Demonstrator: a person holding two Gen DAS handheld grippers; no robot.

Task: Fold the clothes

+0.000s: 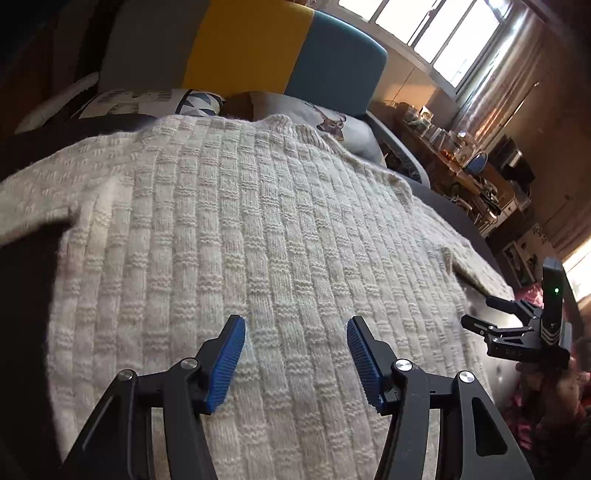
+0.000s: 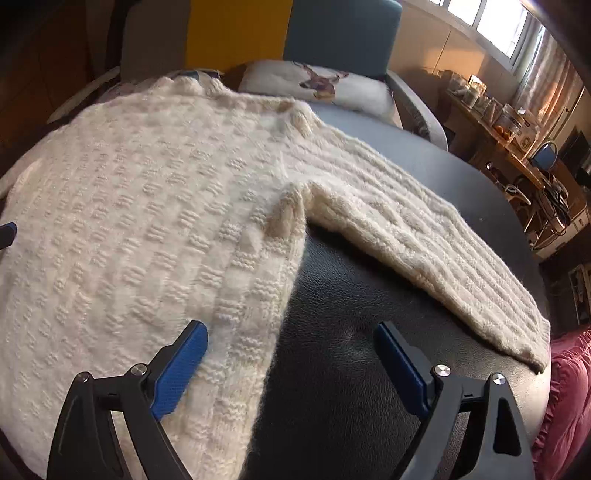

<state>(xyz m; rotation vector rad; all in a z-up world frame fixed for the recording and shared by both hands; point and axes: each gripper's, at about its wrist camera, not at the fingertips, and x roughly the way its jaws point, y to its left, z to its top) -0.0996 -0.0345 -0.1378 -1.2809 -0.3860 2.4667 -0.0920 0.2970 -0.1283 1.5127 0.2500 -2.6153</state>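
Hovering over sweater (image 1: 258, 221), left gripper (image 1: 295, 363), right gripper (image 2: 291, 365) fingers spread wide, empty

Window (image 1: 436, 33) daylight from upper right; fisheye edges dark, warped.

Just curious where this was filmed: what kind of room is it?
Probably a lived-in home room. A knitted sweater lies on a dark leather-like surface, with printed cushions behind it, a cluttered wooden shelf, and curtained windows.
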